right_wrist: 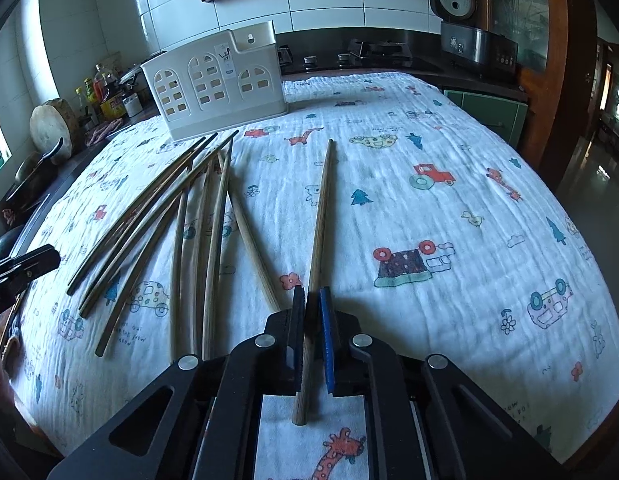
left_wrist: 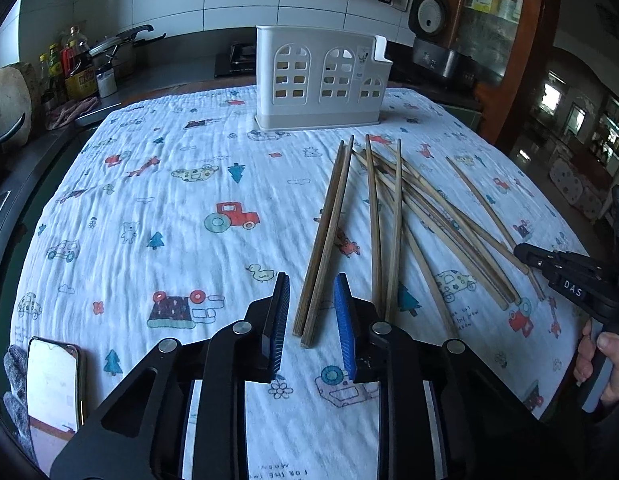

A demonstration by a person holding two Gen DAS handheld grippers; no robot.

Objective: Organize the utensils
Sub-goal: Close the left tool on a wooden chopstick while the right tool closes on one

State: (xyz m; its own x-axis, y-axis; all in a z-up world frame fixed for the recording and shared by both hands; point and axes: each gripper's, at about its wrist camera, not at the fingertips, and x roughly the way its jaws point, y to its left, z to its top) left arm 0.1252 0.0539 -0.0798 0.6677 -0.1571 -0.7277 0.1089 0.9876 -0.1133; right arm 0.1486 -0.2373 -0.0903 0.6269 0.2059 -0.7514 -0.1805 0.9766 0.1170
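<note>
left gripper (left_wrist: 311,280) angled down over the tabletop (left_wrist: 149,200), which is covered by a white cloth printed with cars, trees and animals. jaws stand narrowly apart; a pair of wooden chopsticks (left_wrist: 325,236) lies between them, butt ends just ahead of the blue pads (left_wrist: 343,320). pads do not appear to press on the pair: a gap shows on each side. the pair lies flat on the cloth, tips pointing toward the far edge

right gripper (right_wrist: 311,292) also angled down. jaws nearly closed, clamped on a single chopstick (right_wrist: 319,216) near its thick end; the butt sticks out behind the pads toward the camera, the thin tip points away toward the back of the tabletop. this chopstick sits apart from the others

loose chopsticks (right_wrist: 181,216) lie in a scattered, partly crossing heap on the cloth, to the left of the right gripper in its own view and between the two grippers in the left wrist view. exact count cannot be told where they overlap

white utensil holder (left_wrist: 321,80) with arched window cut-outs stands upright at the far edge of the cloth, beyond the chopstick tips, not touching them

phone (left_wrist: 53,384) lies at the near left corner of the cloth in the left wrist view. a hand (left_wrist: 601,364) holding the right gripper's handle shows at the right edge of that view
</note>
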